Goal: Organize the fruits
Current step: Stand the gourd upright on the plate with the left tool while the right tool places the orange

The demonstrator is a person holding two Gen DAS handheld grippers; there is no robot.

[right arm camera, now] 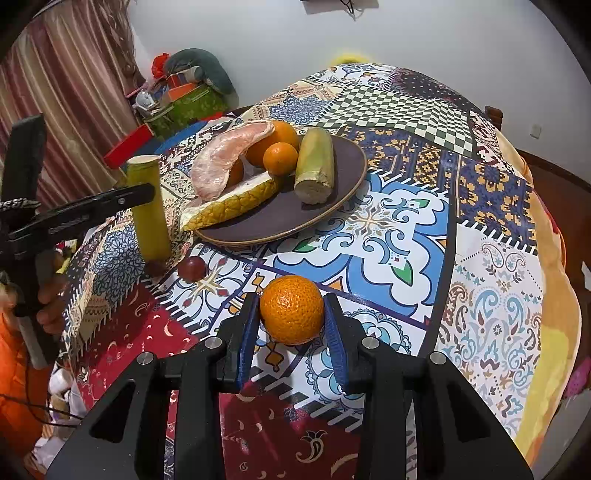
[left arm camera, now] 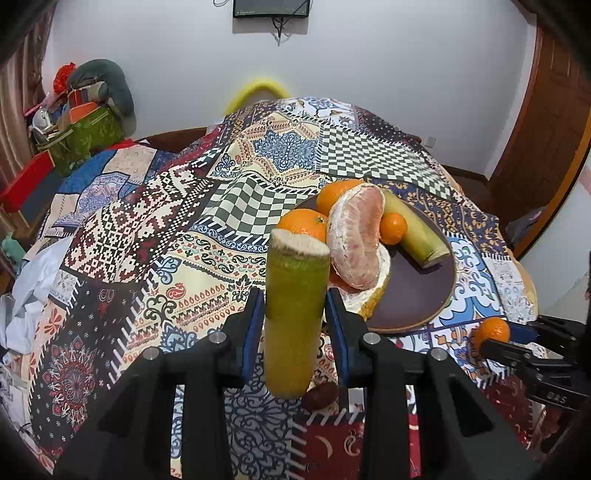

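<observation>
Left wrist view: plate (left arm camera: 424,295) on counter (left arm camera: 207,258) already holds oranges, pomelo (left arm camera: 354,236) and one sugarcane piece (left arm camera: 417,236). Outstanding: second sugarcane piece (left arm camera: 293,314), upright, gripped in left gripper (left arm camera: 295,321) jaws; mandarin (right arm camera: 291,309), clamped between right gripper (right arm camera: 291,332) jaws; small dark fruit (right arm camera: 192,268) loose beside plate. Roughly half done.

Black hand-held gripper (left arm camera: 295,317), blue pads (left arm camera: 255,332)

I see a pale wall (left arm camera: 369,92) with a dark screen (left arm camera: 271,8) mounted high, striped pinkish curtains (right arm camera: 74,85) at left, a wooden door (left arm camera: 550,122) at right, and cluttered bags (left arm camera: 88,118) heaped behind.
</observation>
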